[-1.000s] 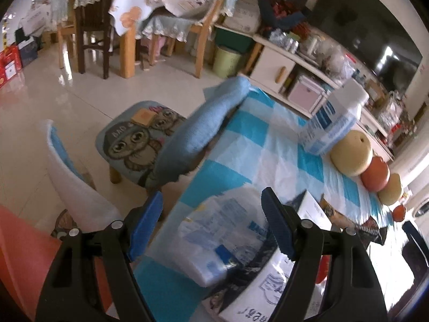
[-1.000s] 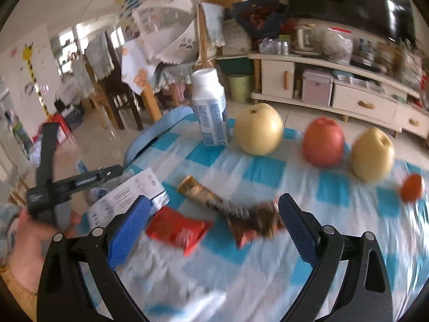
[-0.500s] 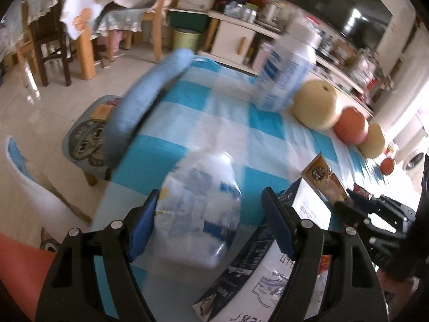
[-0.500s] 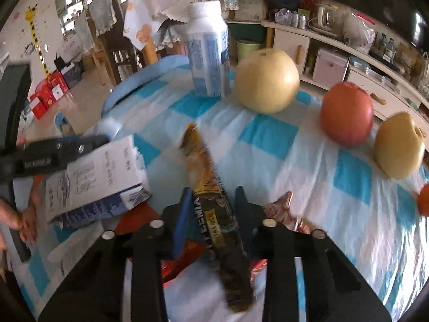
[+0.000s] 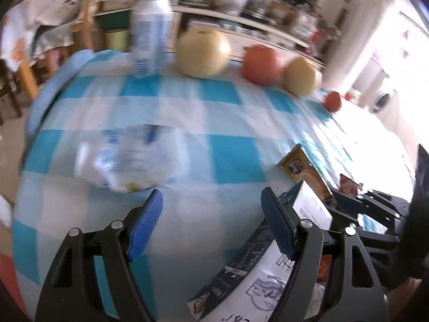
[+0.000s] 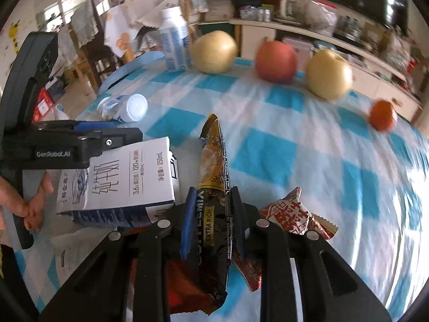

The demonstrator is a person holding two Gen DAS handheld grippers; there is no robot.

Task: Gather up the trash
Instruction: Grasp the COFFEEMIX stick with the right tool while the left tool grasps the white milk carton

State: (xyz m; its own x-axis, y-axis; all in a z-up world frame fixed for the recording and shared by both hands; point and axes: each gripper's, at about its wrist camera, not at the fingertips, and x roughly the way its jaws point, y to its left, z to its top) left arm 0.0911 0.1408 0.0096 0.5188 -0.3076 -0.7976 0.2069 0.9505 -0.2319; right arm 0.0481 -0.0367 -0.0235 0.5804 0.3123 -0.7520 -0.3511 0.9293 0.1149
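My right gripper (image 6: 211, 214) is shut on a long brown and gold coffee sachet (image 6: 214, 166), which sticks out forward between the pads; the sachet also shows in the left wrist view (image 5: 305, 171). A red snack wrapper (image 6: 292, 217) lies just right of it. A white and blue milk carton (image 6: 120, 179) lies on its side to the left. My left gripper (image 5: 211, 225) is open and empty over the checked cloth, with the carton (image 5: 268, 268) under its right finger. A crumpled clear plastic bottle (image 5: 131, 158) lies ahead of it, and shows in the right view (image 6: 126, 107).
An upright white bottle (image 5: 152, 29), two yellow pears (image 5: 201, 51), a red apple (image 5: 262, 64) and a small tomato (image 5: 332, 100) stand along the table's far side. A blue strap (image 5: 53, 86) hangs at the left edge. Chairs and cabinets stand beyond.
My right gripper closed on the coffee sachet. My left gripper swung right and lower over the table, so the plastic bottle now lies ahead to its left instead of between its fingers.
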